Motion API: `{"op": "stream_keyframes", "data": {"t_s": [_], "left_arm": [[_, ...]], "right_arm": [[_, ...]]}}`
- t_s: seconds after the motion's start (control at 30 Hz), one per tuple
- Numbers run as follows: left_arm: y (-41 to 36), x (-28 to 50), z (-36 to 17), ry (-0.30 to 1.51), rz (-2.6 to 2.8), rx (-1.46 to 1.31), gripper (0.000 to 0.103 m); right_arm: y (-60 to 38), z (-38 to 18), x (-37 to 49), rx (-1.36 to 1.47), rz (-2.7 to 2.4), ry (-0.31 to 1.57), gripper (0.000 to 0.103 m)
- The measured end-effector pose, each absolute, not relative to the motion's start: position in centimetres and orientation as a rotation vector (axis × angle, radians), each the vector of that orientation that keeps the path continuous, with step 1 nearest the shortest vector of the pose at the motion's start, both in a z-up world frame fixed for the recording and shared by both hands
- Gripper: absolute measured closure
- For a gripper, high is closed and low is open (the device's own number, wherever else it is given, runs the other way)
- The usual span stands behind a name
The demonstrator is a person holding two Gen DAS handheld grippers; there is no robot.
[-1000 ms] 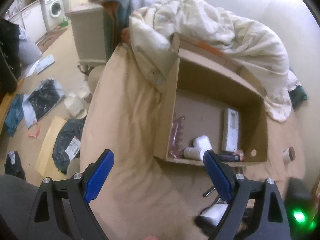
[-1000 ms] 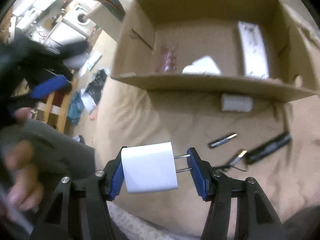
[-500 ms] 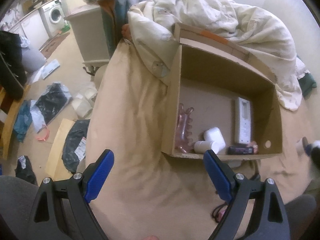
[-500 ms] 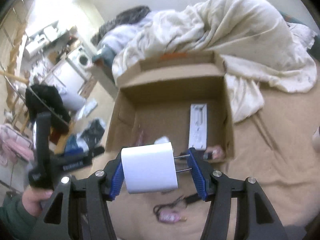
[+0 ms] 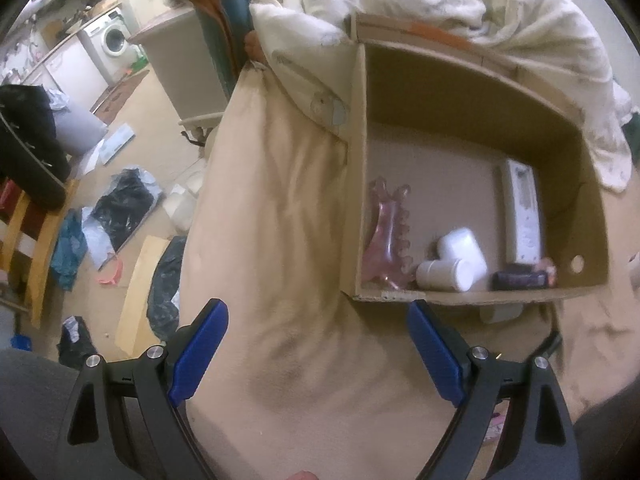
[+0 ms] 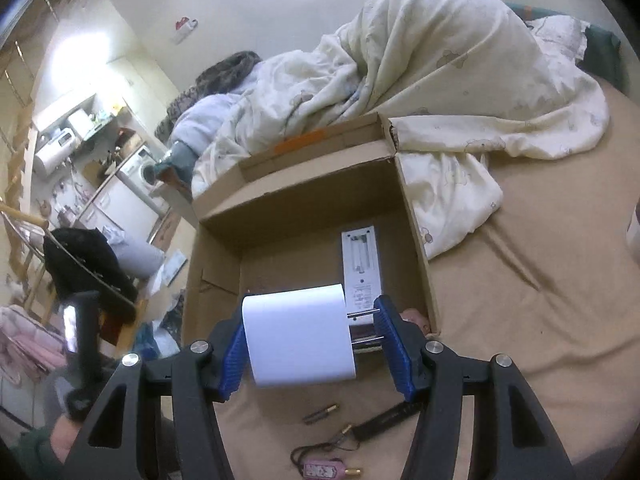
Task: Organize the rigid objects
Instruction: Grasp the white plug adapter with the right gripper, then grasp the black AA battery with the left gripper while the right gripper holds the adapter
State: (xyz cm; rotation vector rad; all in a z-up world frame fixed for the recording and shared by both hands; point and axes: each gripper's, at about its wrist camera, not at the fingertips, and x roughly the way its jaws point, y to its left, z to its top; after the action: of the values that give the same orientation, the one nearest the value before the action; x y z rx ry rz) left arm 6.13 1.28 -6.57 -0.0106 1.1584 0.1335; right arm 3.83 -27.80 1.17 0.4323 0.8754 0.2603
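The white plug adapter [image 6: 298,336] is clamped crosswise in the right gripper [image 6: 312,344]: one blue pad bears on its flat back, the other on the tips of its two metal prongs, jaws about half closed. It is held in the air just short of the near wall of the cardboard box [image 6: 416,236], which sits open-topped on the tan bed sheet [image 6: 520,300]. In my judgement the step in hand is depositing the adapter in the box. To do it well, carry it clear over the near wall, lower it toward bare floor left of the white remote [image 6: 360,268], then release low; a grip on prong tips is slight, so tilting or jolting could let it slip. The left gripper [image 5: 316,354] stands wide open and empty above the sheet, beside the box's near corner. Already inside lie a pink ribbed item [image 5: 386,236], two white bottles [image 5: 454,262] and a dark flat item [image 5: 520,279]. Small dark sticks and a pink charm [image 6: 320,469] remain on the sheet. The remote carries printed lines, too small to read; no brand is legible anywhere.
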Motion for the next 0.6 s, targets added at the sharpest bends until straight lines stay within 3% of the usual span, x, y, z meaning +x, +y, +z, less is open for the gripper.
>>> {"op": "stream_keyframes", "data": {"t_s": [0.27, 0.6], "left_arm": [[-1.9, 3.6, -6.2, 1.136, 0.082, -0.050, 0.013], [-4.7, 3.4, -11.0, 1.308, 0.206, -0.339, 0.014]], "right_arm": [[-29.0, 0.7, 3.8, 0.513, 0.263, 0.894, 0.041], [-29.6, -0.6, 4.5, 0.557, 0.248, 0.956, 0.041]]}}
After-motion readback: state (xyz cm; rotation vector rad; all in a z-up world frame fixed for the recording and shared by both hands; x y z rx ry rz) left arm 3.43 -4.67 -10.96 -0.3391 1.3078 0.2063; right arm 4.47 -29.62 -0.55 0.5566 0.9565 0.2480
